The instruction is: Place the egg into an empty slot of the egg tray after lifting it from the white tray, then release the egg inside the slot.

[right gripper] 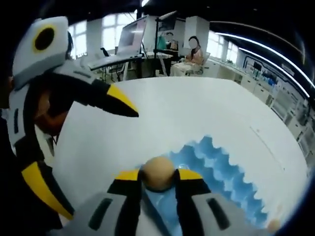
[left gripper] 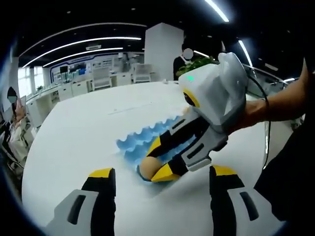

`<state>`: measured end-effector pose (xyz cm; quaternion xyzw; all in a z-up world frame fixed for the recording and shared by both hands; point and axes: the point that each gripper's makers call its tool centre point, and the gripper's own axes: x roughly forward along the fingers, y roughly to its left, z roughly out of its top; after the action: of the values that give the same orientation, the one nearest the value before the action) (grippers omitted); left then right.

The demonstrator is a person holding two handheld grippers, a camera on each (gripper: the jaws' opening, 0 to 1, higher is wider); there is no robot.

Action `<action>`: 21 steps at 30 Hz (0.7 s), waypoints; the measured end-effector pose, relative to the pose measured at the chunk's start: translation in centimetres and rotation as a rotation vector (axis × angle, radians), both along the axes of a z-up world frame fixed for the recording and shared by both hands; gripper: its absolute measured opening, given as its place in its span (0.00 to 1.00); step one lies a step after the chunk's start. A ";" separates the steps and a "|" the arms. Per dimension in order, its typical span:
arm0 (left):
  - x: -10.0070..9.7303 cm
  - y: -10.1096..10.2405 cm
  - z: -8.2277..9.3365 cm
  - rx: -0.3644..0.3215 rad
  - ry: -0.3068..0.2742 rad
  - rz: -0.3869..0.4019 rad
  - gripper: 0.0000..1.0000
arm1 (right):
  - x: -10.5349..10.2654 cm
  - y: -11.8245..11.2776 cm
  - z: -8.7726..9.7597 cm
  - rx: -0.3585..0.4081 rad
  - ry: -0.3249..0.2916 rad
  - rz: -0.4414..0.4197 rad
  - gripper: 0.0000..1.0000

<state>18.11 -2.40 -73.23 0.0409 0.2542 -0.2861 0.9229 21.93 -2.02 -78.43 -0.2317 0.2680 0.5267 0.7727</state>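
Observation:
A tan egg (right gripper: pixel 157 173) is pinched between the yellow tips of my right gripper (right gripper: pixel 158 175), just over the near end of the blue egg tray (right gripper: pixel 216 169). In the left gripper view the same right gripper (left gripper: pixel 156 167) reaches in from the right and holds the egg (left gripper: pixel 147 166) at the near corner of the blue egg tray (left gripper: pixel 142 140). My left gripper (left gripper: pixel 162 179) stands open low in its own view, with nothing between its fingers. In the right gripper view the left gripper (right gripper: pixel 78 162) comes in from the left, jaws spread wide apart.
Everything rests on a large white round table (left gripper: pixel 78 132). A second egg (right gripper: pixel 273 224) sits at the tray's far right end. A person's hand and forearm (left gripper: pixel 275 105) hold the right gripper. Desks, chairs and seated people stand beyond the table.

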 end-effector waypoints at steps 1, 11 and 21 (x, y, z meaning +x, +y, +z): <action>0.0 0.0 0.0 0.000 0.000 0.000 0.77 | -0.1 0.0 0.0 -0.007 -0.008 0.009 0.26; -0.2 0.0 0.1 -0.004 0.002 -0.005 0.75 | -0.1 0.0 0.0 -0.008 -0.019 0.021 0.26; -0.3 -0.2 0.4 -0.002 -0.001 -0.011 0.75 | -0.1 -0.2 0.1 0.032 -0.043 0.025 0.27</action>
<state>17.80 -2.58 -72.82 0.0413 0.2532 -0.2913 0.9216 21.86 -2.19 -78.31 -0.2340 0.2400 0.5352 0.7754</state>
